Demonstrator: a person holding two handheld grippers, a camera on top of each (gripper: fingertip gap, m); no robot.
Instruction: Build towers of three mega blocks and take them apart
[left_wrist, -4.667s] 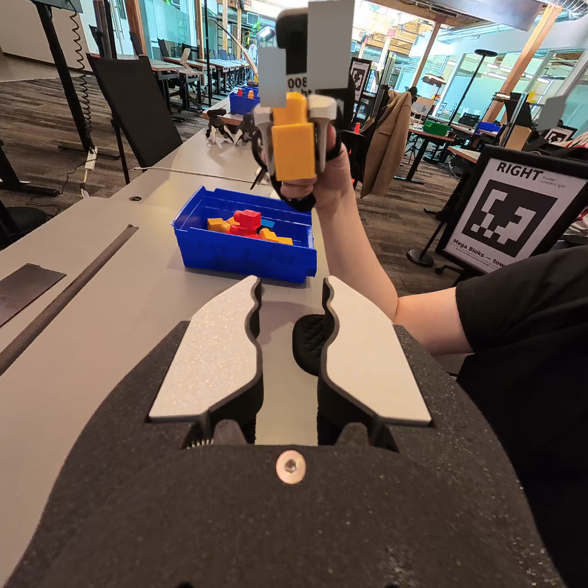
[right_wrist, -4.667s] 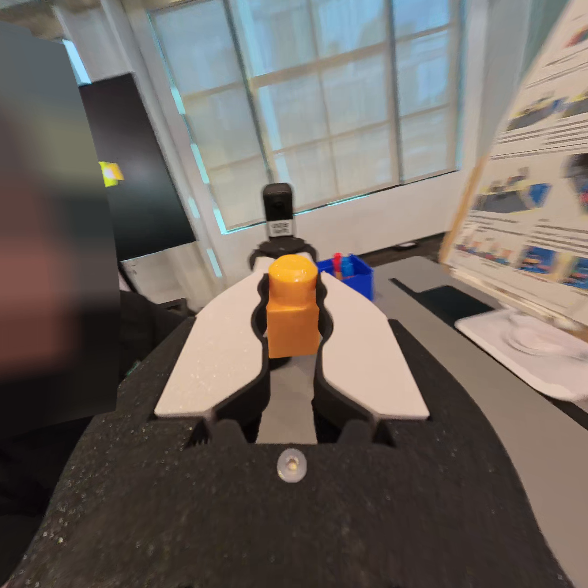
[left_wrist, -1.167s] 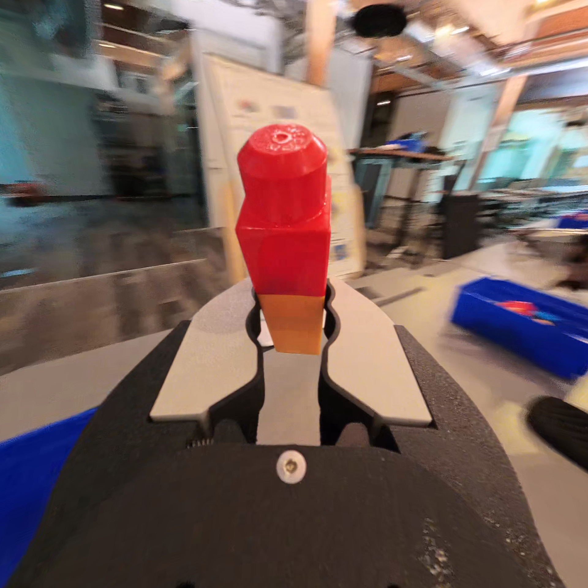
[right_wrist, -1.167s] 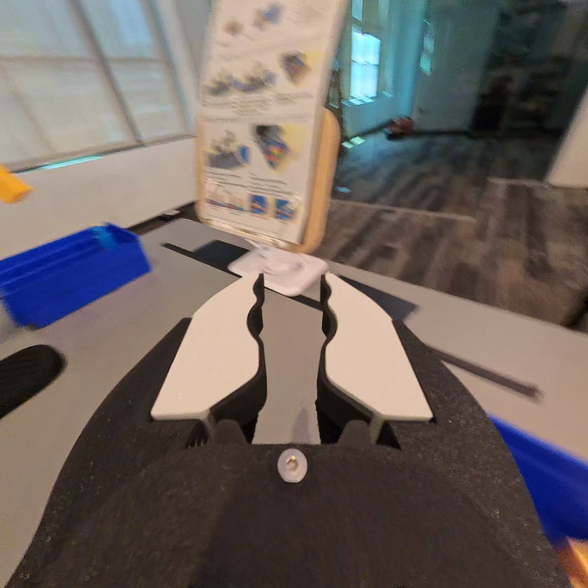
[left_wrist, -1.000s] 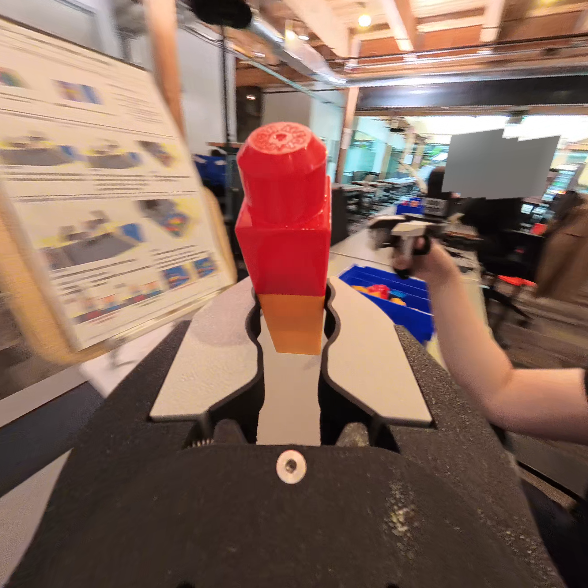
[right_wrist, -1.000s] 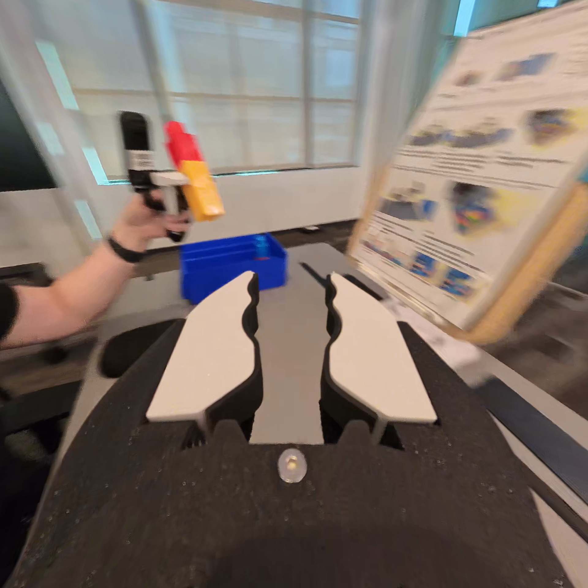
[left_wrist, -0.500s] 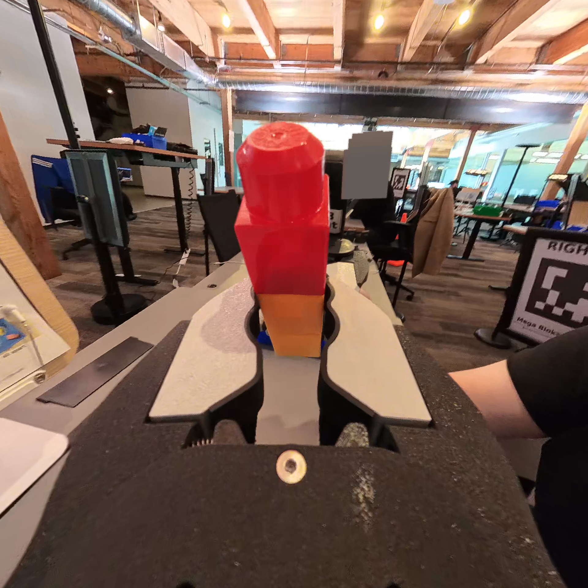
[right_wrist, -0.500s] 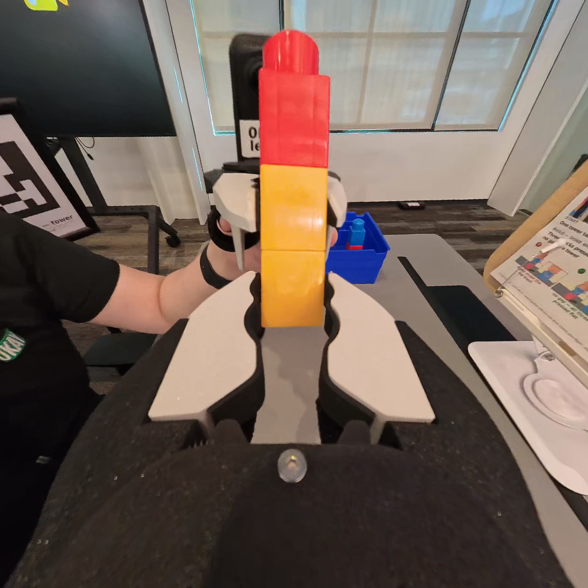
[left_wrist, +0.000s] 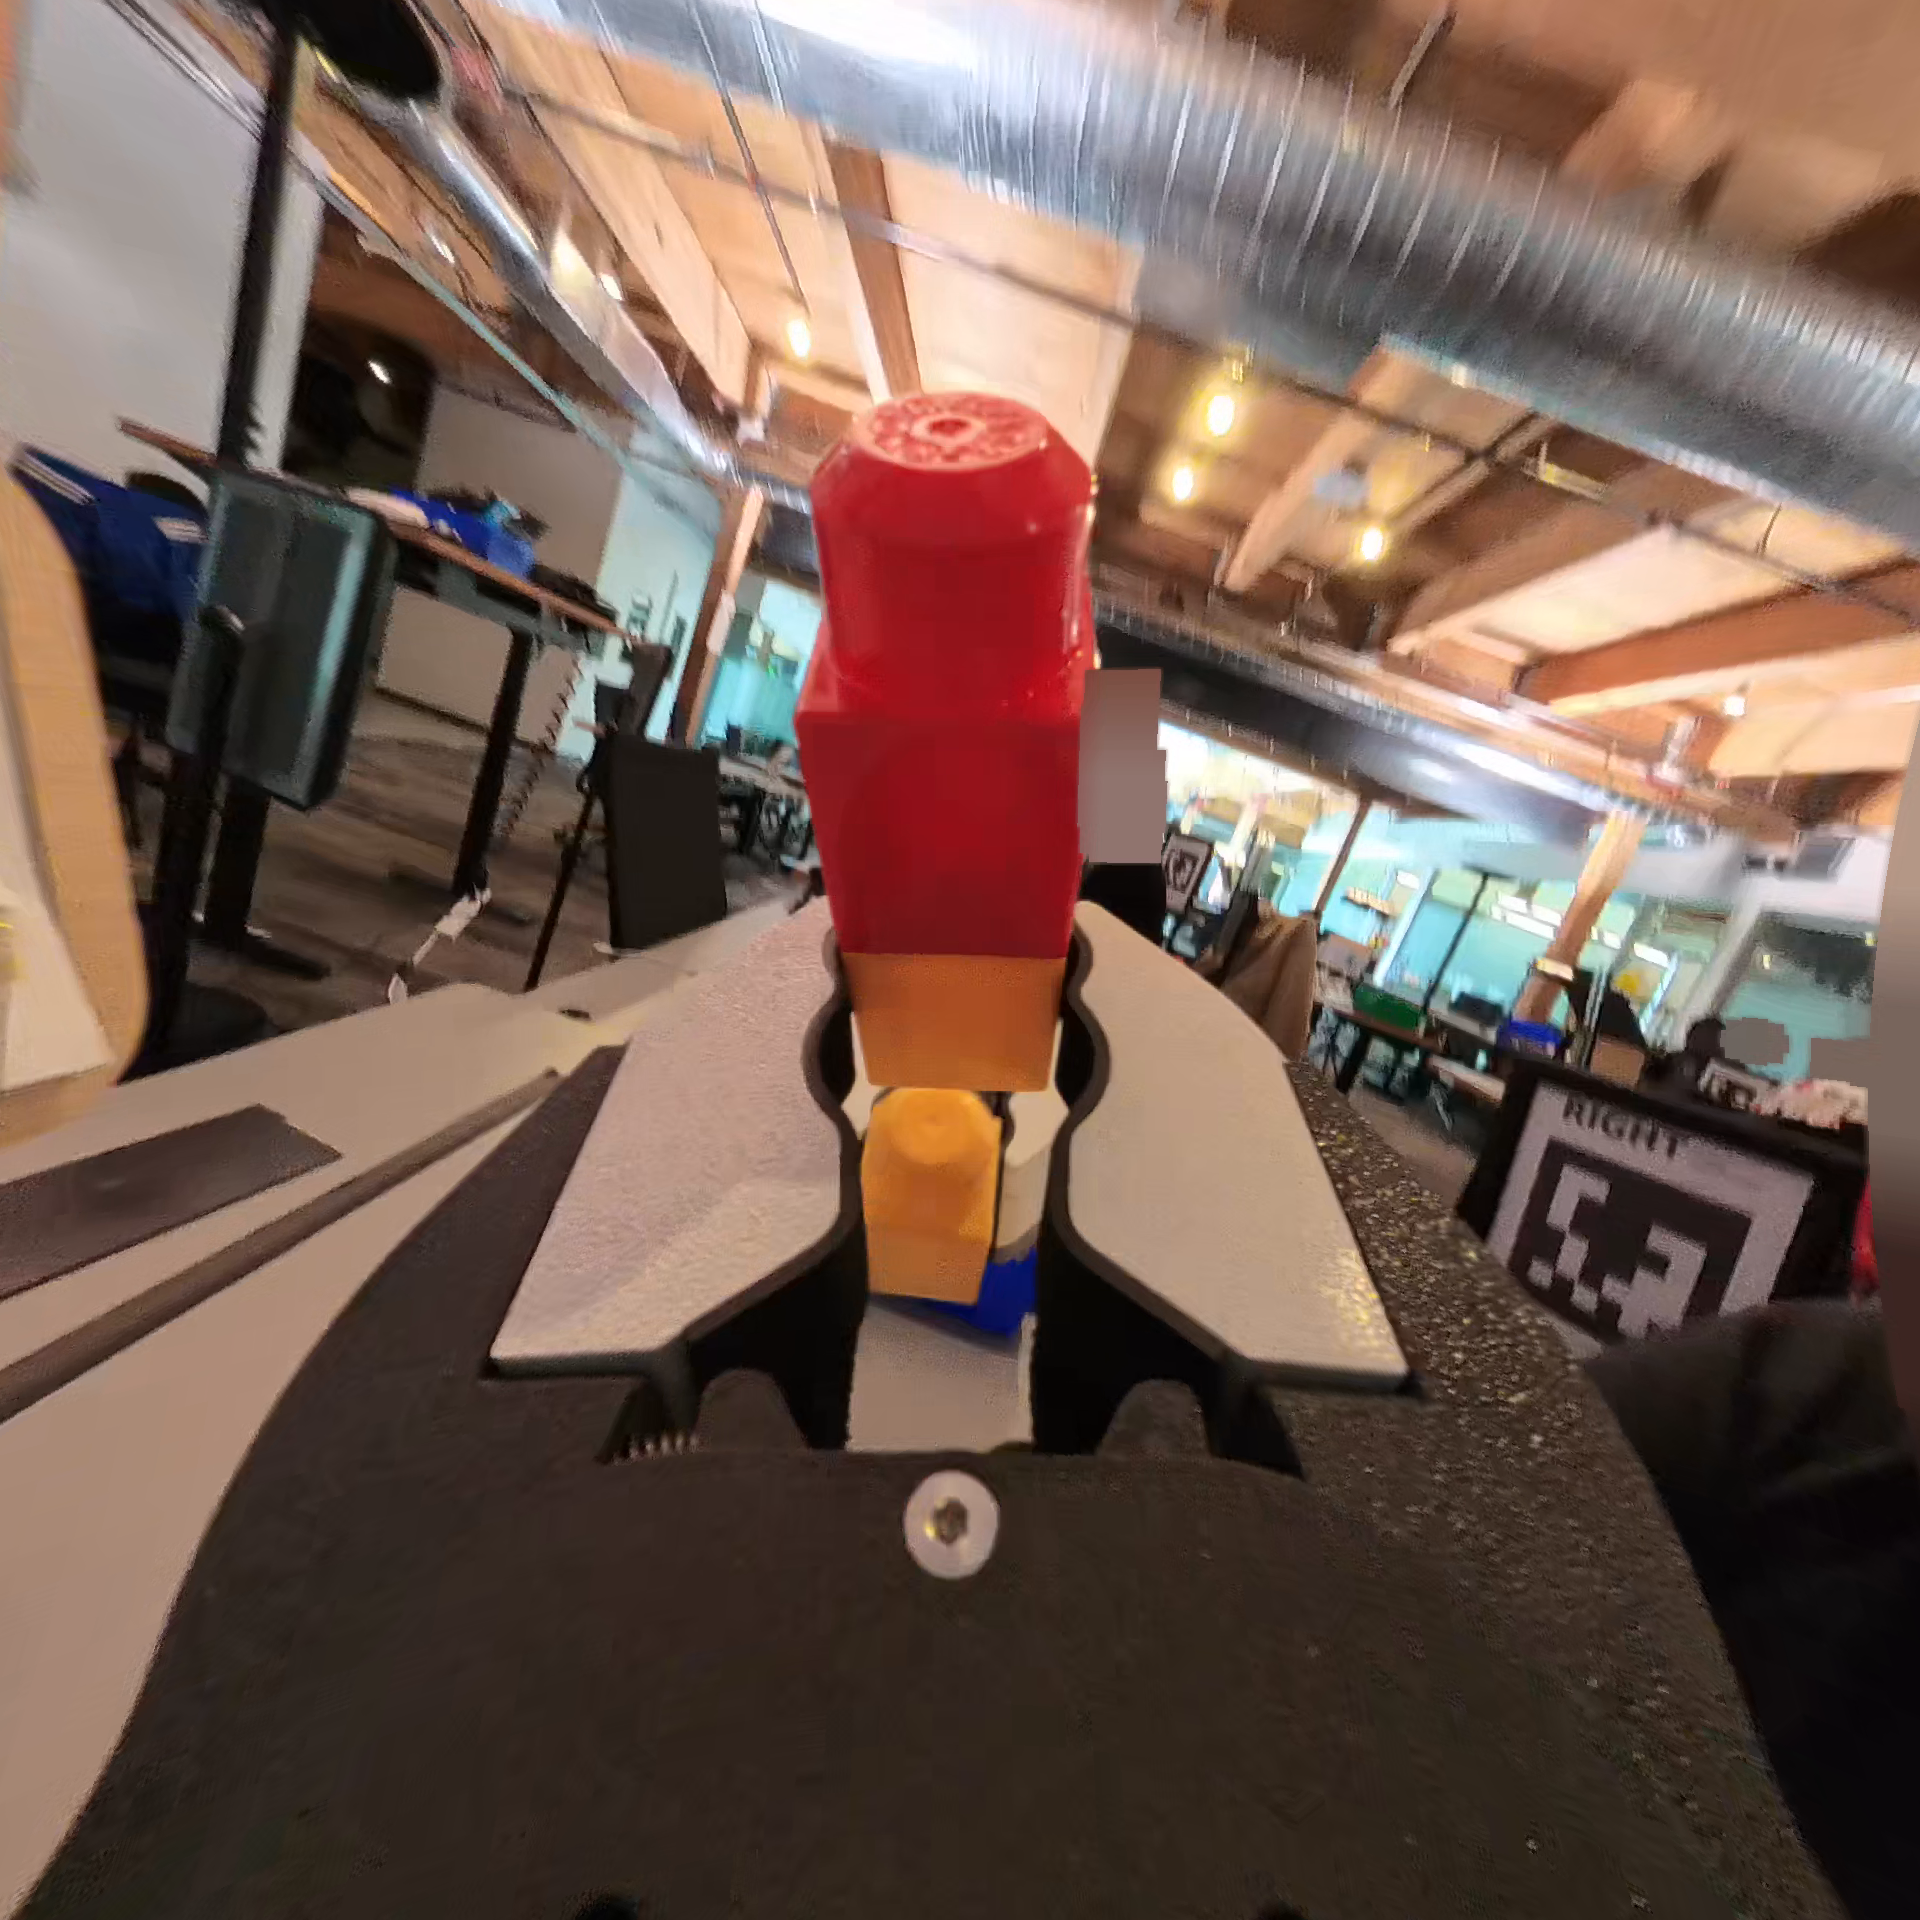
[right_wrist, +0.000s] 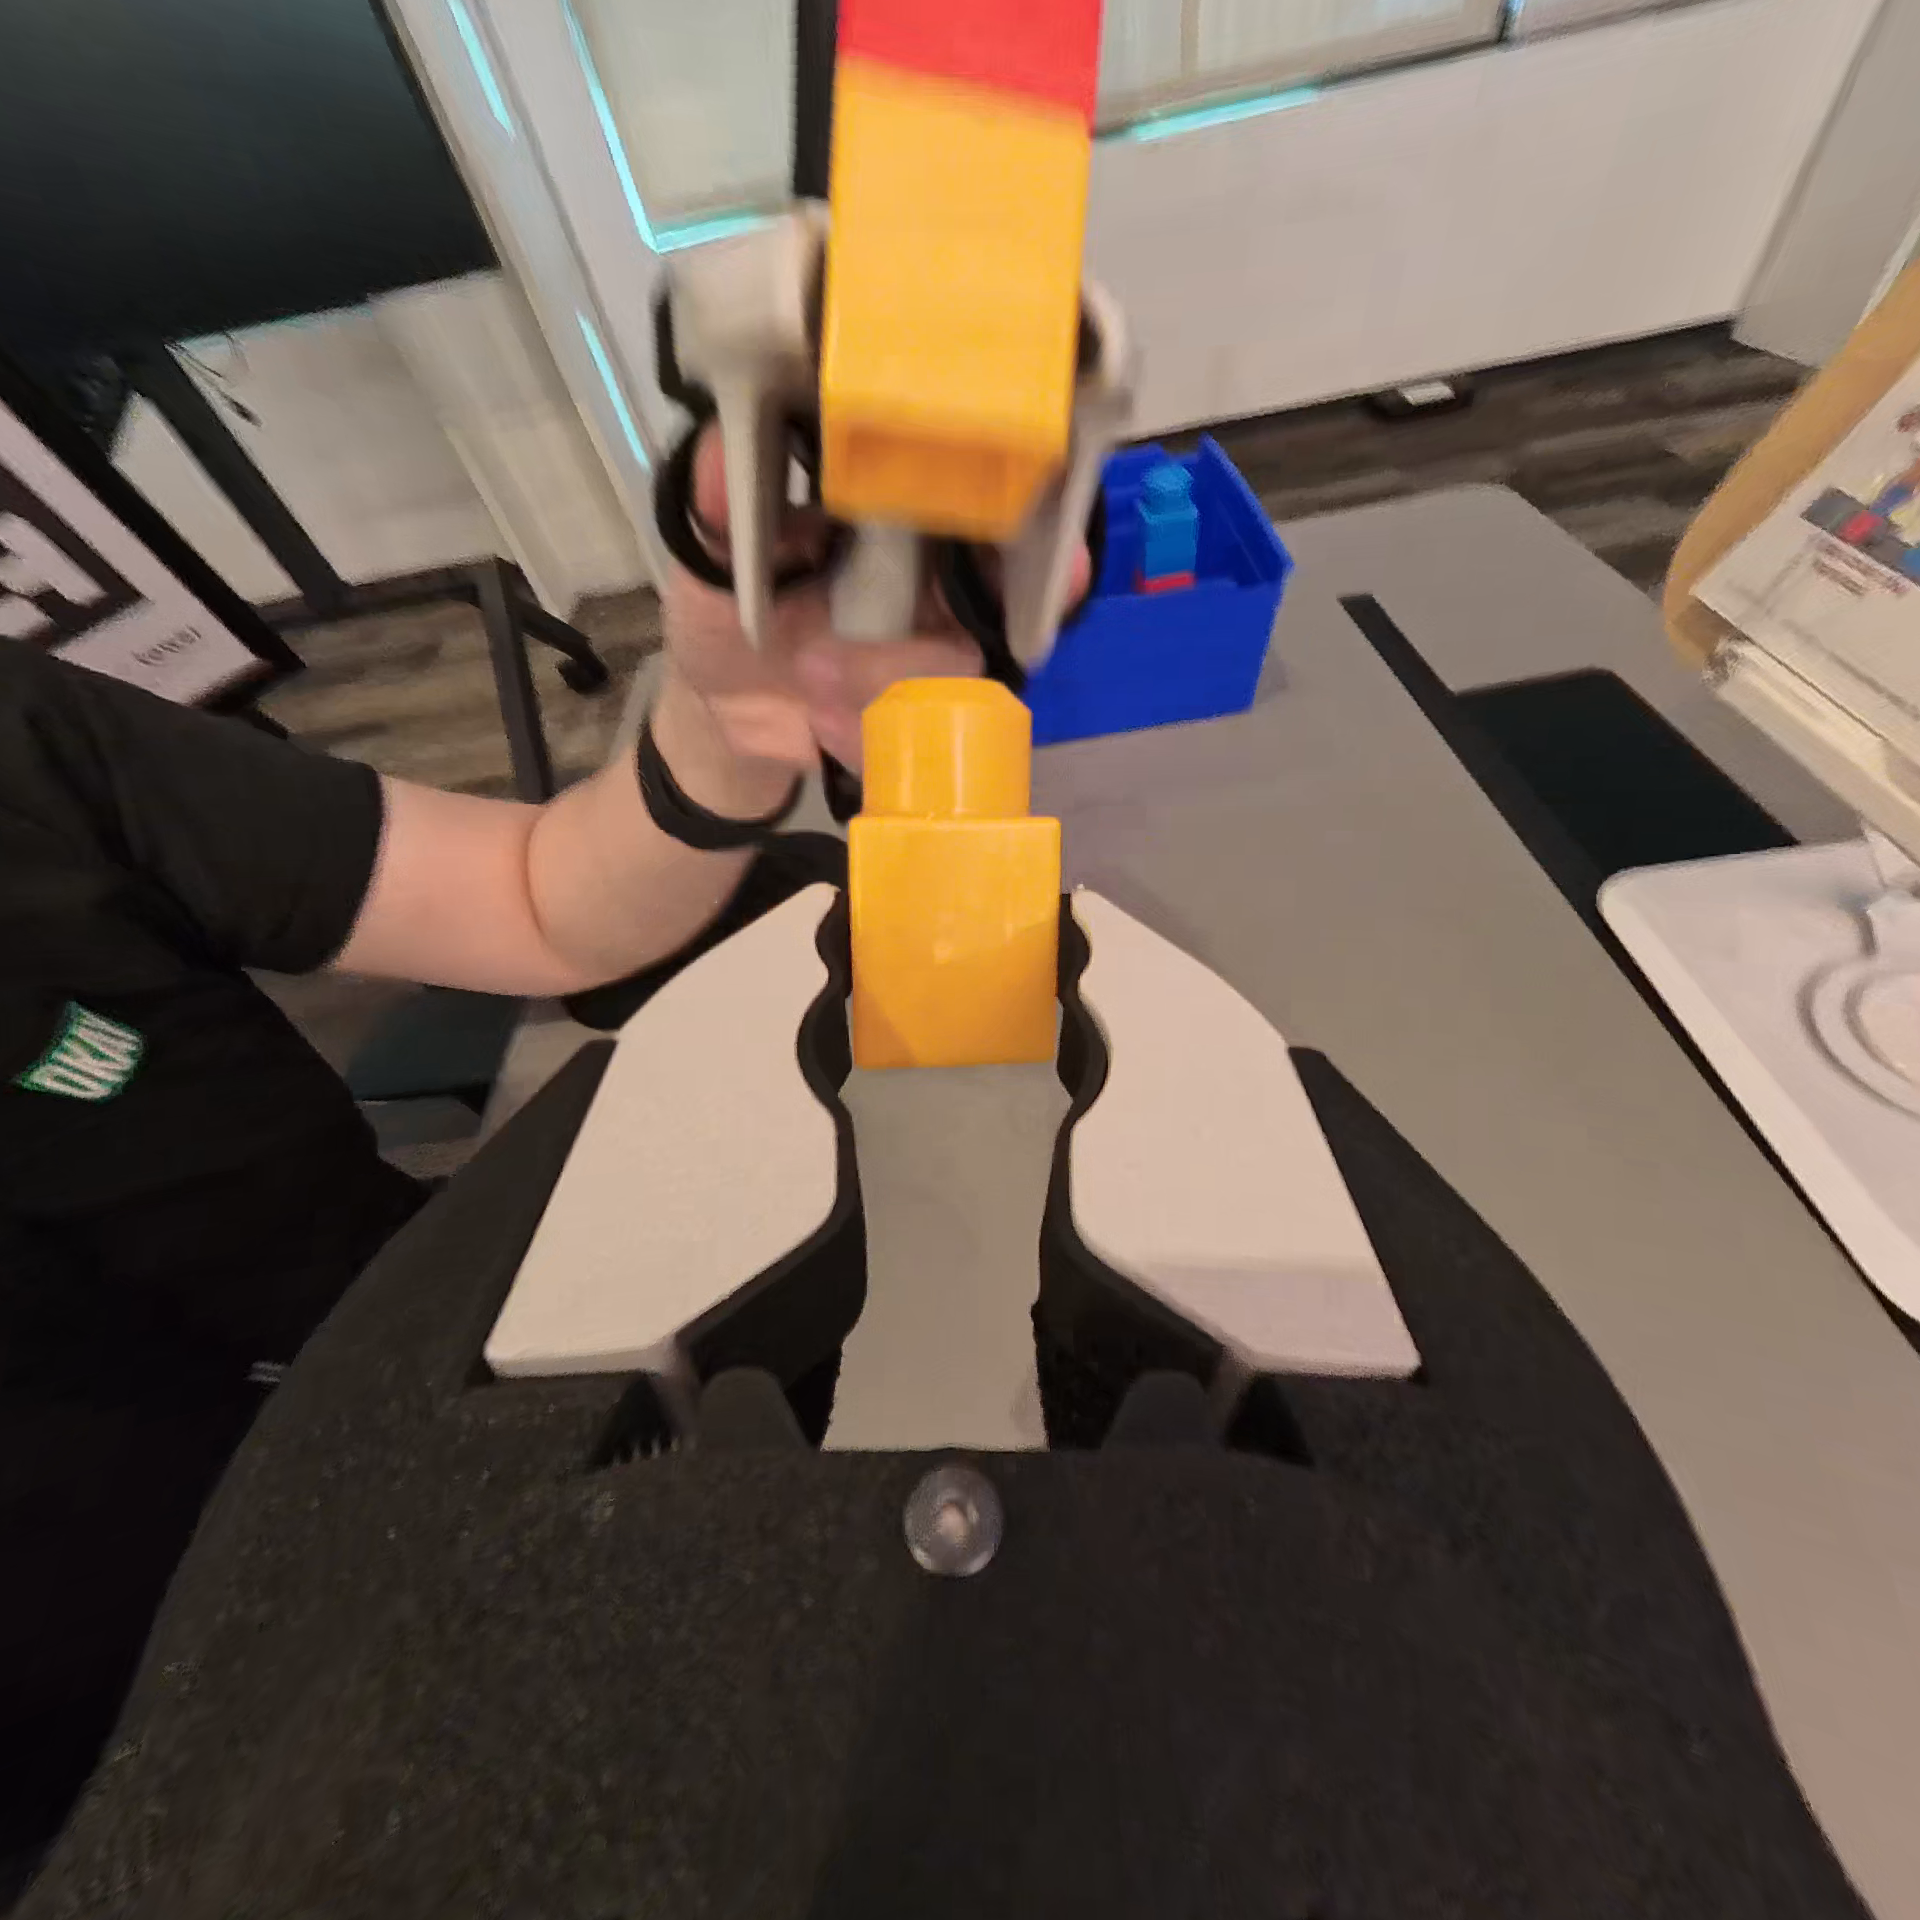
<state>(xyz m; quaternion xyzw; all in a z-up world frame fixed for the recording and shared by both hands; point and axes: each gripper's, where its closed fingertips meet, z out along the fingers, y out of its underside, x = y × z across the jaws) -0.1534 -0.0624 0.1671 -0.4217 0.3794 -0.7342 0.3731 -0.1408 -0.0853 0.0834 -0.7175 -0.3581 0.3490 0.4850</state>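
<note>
Two tools, each clamped on plastic blocks, face one another above the grey desk (right_wrist: 1455, 935). The left tool (left_wrist: 951, 1023) grips the sides of an orange square plastic block (left_wrist: 954, 1020) that carries a glossy red plastic block with a round top stud (left_wrist: 940, 727) pressed onto it; this pair stands upright, just above the tool's white fingers (left_wrist: 707, 1132). The right tool (right_wrist: 951, 987) pinches a separate orange plastic block with a round stud (right_wrist: 951, 935), upright at the tips of its fingers.

Only the right wrist view shows the open hollow underside of the left tool's orange block, hanging just above the stud of the right tool's block with a clear gap between them, so the two are apart. It also shows the hand (right_wrist: 758, 665) on the left tool, and beyond it a blue plastic bin (right_wrist: 1174, 644) on the desk with a blue block tower (right_wrist: 1169, 520) standing inside.

Only the left wrist view shows the embossed top of the red stud. Below the held pair, between the fingers, the right tool's orange block appears small and slightly blurred, with a strip of blue just under it. Off to the right stands a black-and-white marker sign (left_wrist: 1652, 1216).
</note>
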